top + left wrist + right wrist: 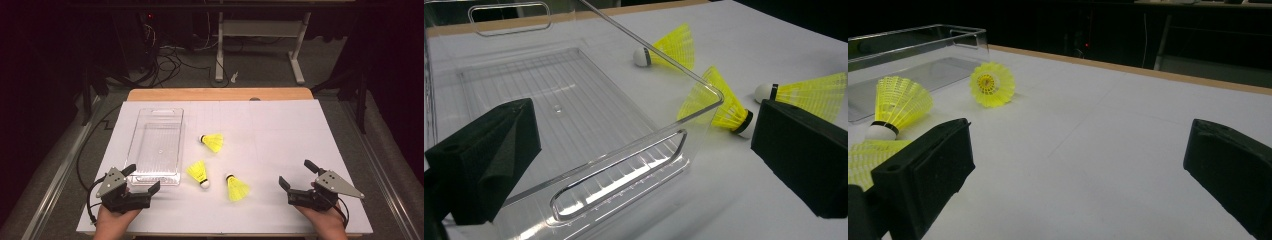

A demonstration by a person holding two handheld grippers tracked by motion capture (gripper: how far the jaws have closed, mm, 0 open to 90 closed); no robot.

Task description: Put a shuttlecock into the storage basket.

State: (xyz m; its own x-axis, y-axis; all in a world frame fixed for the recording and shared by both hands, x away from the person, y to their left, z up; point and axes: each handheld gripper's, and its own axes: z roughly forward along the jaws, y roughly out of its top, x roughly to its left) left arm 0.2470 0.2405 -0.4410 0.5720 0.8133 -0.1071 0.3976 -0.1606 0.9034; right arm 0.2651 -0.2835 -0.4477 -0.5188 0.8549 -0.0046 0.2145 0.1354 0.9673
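Note:
Three yellow shuttlecocks lie on the white table: one at the far middle (212,142), one beside the tray's near corner (198,173), one nearest the front (236,188). A clear plastic tray (155,145) stands empty at the left. My left gripper (144,178) is open at the tray's near end, and its own view looks into the tray (574,100) with the shuttlecocks (724,107) off to the right. My right gripper (296,173) is open at the front right, with nothing between its jaws (1078,145). In its view a shuttlecock (898,105) lies to the left.
A wooden table edge (220,94) shows past the white sheet. Beyond it the dark floor holds cables (170,62) and the white legs of another table (297,55). Bare white surface (285,130) lies between the shuttlecocks and the right edge.

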